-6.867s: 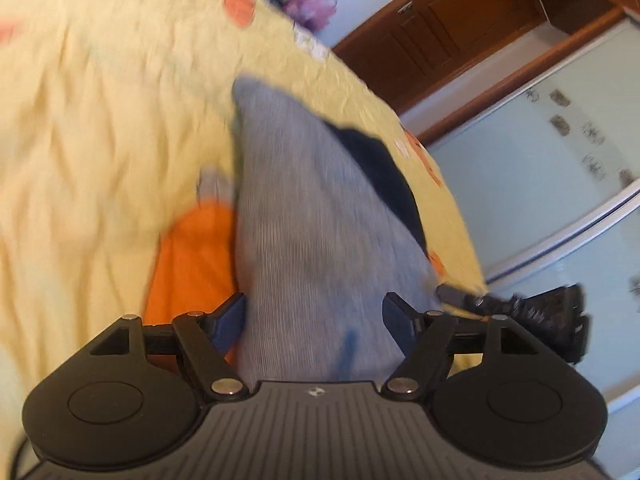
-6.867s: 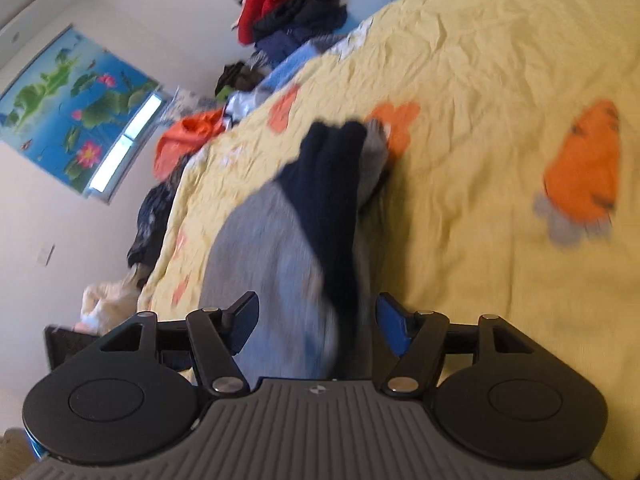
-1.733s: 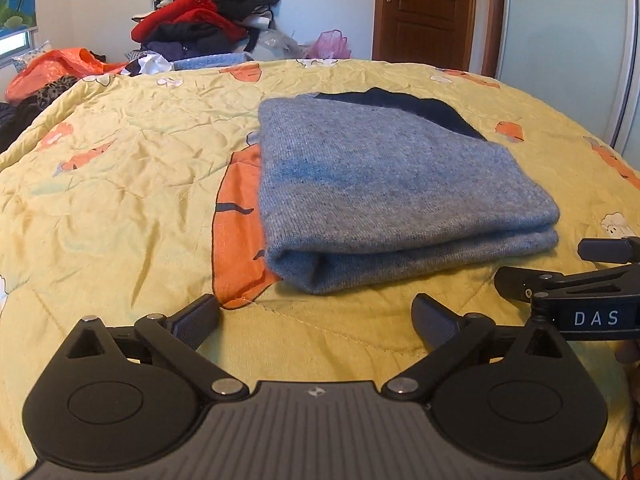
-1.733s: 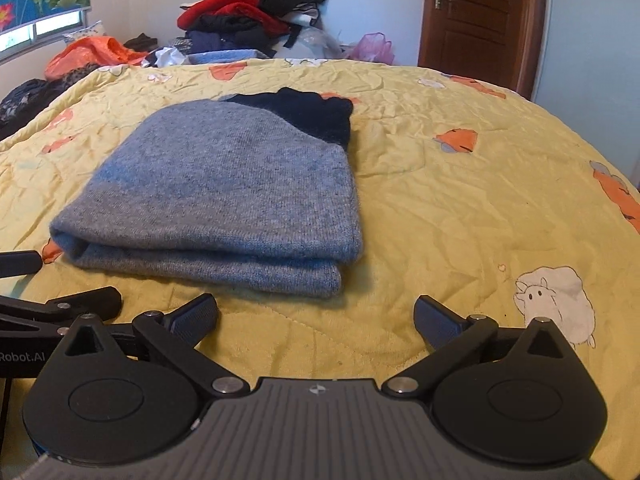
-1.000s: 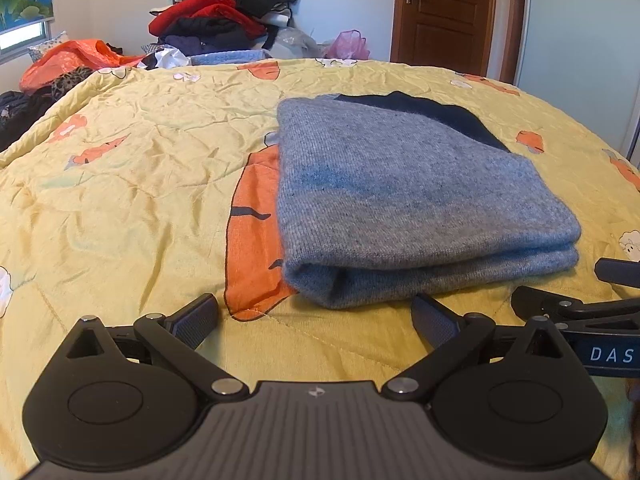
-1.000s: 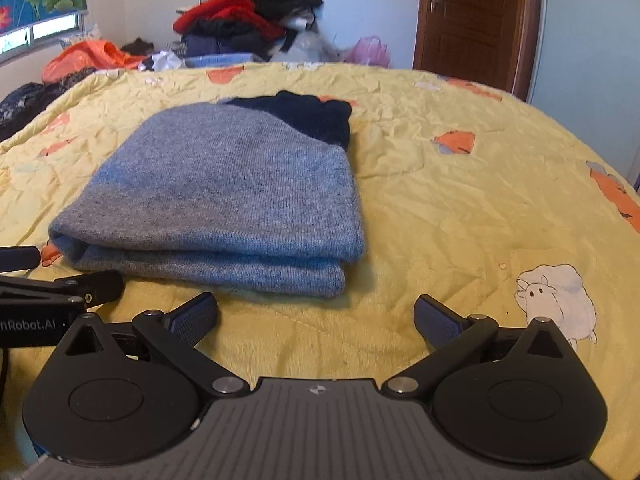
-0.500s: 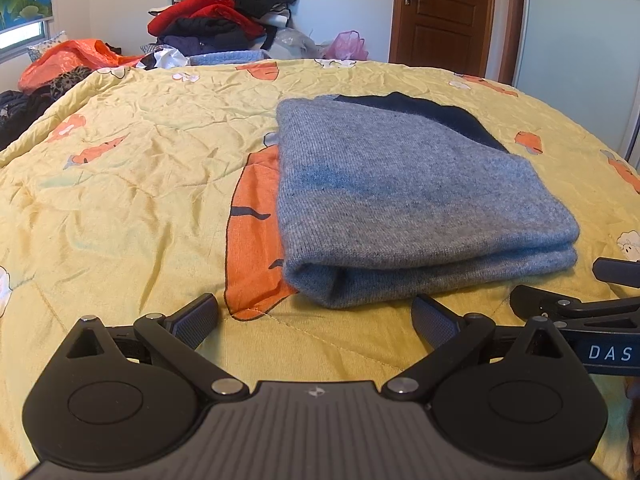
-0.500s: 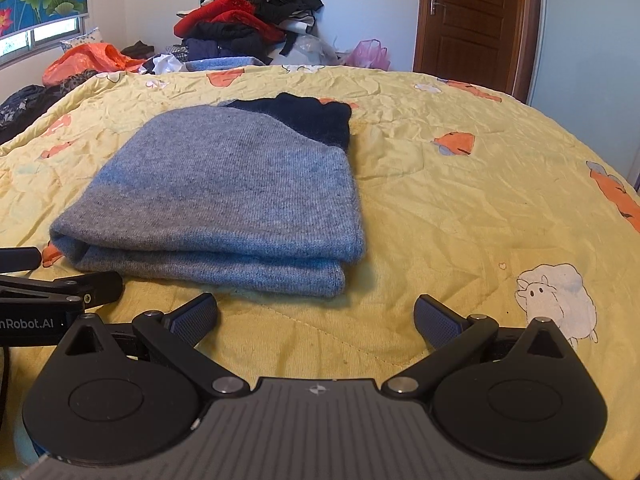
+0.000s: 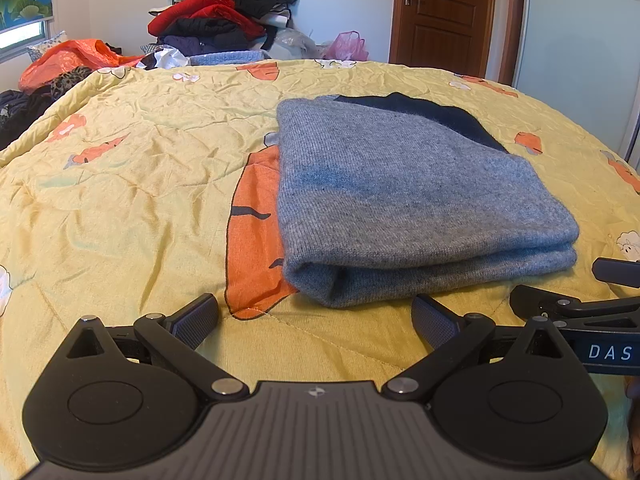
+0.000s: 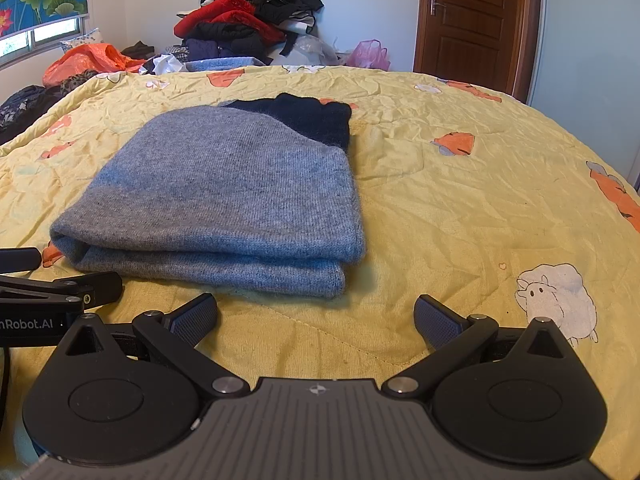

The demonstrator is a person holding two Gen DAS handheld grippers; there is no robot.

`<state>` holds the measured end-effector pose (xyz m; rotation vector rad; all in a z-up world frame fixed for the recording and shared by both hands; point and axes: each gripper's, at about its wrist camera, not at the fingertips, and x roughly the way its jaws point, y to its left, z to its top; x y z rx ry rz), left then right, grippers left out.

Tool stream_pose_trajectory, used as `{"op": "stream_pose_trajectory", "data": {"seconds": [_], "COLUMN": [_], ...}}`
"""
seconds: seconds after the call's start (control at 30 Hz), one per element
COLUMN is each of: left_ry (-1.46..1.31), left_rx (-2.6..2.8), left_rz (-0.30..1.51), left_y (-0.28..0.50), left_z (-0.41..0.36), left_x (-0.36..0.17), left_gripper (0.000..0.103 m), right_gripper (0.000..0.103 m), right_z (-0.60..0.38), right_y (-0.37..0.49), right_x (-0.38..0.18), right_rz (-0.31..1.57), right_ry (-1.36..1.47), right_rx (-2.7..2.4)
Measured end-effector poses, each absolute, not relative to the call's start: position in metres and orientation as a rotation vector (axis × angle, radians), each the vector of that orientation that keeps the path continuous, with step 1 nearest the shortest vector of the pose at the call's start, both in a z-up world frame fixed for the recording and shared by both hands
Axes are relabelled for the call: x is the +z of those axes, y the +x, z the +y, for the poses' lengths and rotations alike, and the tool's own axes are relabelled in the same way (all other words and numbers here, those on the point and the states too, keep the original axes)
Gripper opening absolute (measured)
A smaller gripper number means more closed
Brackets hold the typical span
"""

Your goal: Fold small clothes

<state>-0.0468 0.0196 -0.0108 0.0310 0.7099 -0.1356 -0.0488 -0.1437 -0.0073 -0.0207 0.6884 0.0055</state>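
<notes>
We log one folded grey knit sweater (image 9: 404, 200) (navy part at far end) on yellow printed quilt (image 10: 460, 208); our left gripper (image 9: 316, 316) and right gripper (image 10: 316, 314) near it, fingers spread, empty.

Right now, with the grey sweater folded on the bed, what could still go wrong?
The grey sweater looks soft and thick, so its stacked layers may spring open. The dark sleeve part peeks out behind and could slip further. Both grippers, left gripper and right gripper, hover open nearby; a careless move might snag the fold.

Left gripper (image 9: 315, 318) and right gripper (image 10: 316, 317) are hovering side by side, level, jaws spread wide, gripping nothing.
</notes>
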Motion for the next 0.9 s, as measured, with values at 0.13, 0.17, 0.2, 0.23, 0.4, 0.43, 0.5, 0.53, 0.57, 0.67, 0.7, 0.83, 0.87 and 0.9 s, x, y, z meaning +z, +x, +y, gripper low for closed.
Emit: {"op": "stream_pose_trajectory", "data": {"seconds": [0.13, 0.17, 0.2, 0.23, 0.4, 0.43, 0.5, 0.53, 0.57, 0.67, 0.7, 0.83, 0.87, 0.9], "left_ry": [0.028, 0.006, -0.028, -0.073, -0.212, -0.155, 0.004, 0.072, 0.13, 0.167, 0.174, 0.24, 0.229, 0.222], "left_rx": [-0.113, -0.109, -0.128, -0.149, -0.11, -0.086, -0.069, -0.06, -0.048, -0.082, -0.093, -0.114, -0.145, -0.173], "left_rz": [0.707, 0.692, 0.664, 0.635, 0.593, 0.582, 0.56, 0.551, 0.541, 0.528, 0.534, 0.584, 0.591, 0.592], "left_y": [-0.052, -0.057, -0.063, -0.07, -0.077, -0.076, -0.075, -0.074, -0.073, -0.069, -0.066, -0.055, -0.056, -0.057], "left_z": [0.022, 0.026, 0.032, 0.04, 0.063, 0.058, 0.044, 0.038, 0.032, 0.026, 0.025, 0.021, 0.022, 0.023], "left_x": [-0.008, -0.006, -0.003, 0.001, 0.012, 0.014, 0.016, 0.015, 0.014, 0.016, 0.015, 0.004, 0.004, 0.004], "left_gripper": [0.103, 0.103, 0.103, 0.103, 0.103, 0.103, 0.103, 0.103, 0.103, 0.086, 0.078, 0.071, 0.07, 0.07], "right_gripper": [0.103, 0.103, 0.103, 0.103, 0.098, 0.098, 0.096, 0.094, 0.093, 0.085, 0.083, 0.067, 0.064, 0.057], "right_z": [-0.146, -0.149, -0.153, -0.159, -0.197, -0.204, -0.213, -0.216, -0.216, -0.212, -0.211, -0.213, -0.213, -0.214], "right_y": [-0.051, -0.052, -0.056, -0.061, -0.06, -0.055, -0.044, -0.038, -0.032, -0.017, -0.014, -0.004, -0.001, -0.001], "right_x": [-0.004, -0.003, 0.0, 0.002, 0.023, 0.024, 0.025, 0.024, 0.023, 0.021, 0.02, 0.013, 0.012, 0.011], "right_rz": [0.687, 0.685, 0.674, 0.653, 0.624, 0.635, 0.678, 0.697, 0.713, 0.744, 0.75, 0.781, 0.79, 0.794], "right_ry": [-0.012, -0.004, 0.022, 0.061, 0.351, 0.408, 0.509, 0.546, 0.568, 0.569, 0.565, 0.608, 0.609, 0.604], "right_rx": [0.021, 0.036, 0.052, 0.072, 0.153, 0.158, 0.181, 0.198, 0.215, 0.215, 0.205, 0.194, 0.191, 0.19]}}
